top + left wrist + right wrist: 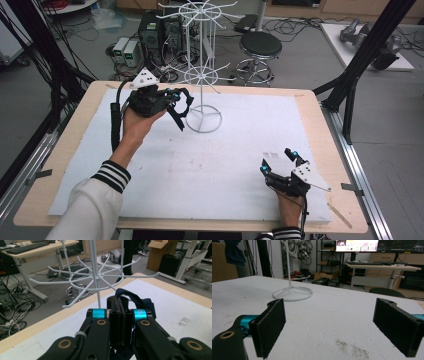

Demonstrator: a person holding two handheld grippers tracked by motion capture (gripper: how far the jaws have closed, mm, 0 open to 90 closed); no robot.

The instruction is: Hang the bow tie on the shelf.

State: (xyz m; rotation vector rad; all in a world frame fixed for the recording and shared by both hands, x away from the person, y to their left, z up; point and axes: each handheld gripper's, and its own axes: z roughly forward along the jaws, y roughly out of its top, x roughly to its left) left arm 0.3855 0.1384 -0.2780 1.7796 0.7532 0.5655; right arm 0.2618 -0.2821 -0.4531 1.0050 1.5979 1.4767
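While the left gripper (121, 315) holds its jaws clamped on a dark strap (130, 296) — a loop of it arches just above and beyond the pads — the white wire rack (97, 277) rises directly ahead of it, the hooked prongs of its lower ring fanning out just above and beyond the jaws. In the high view the strap dangles below the left gripper (176, 100), just beside the rack's stem and above its ring base (203, 120). The pick-up looks done; the hanging is not — no prong carries the strap yet, and the loop must still be guided over a hook tip and released. Well apart, the right gripper (277, 162) rests low on the white mat (200, 165) with its jaws spread wide and nothing between them.
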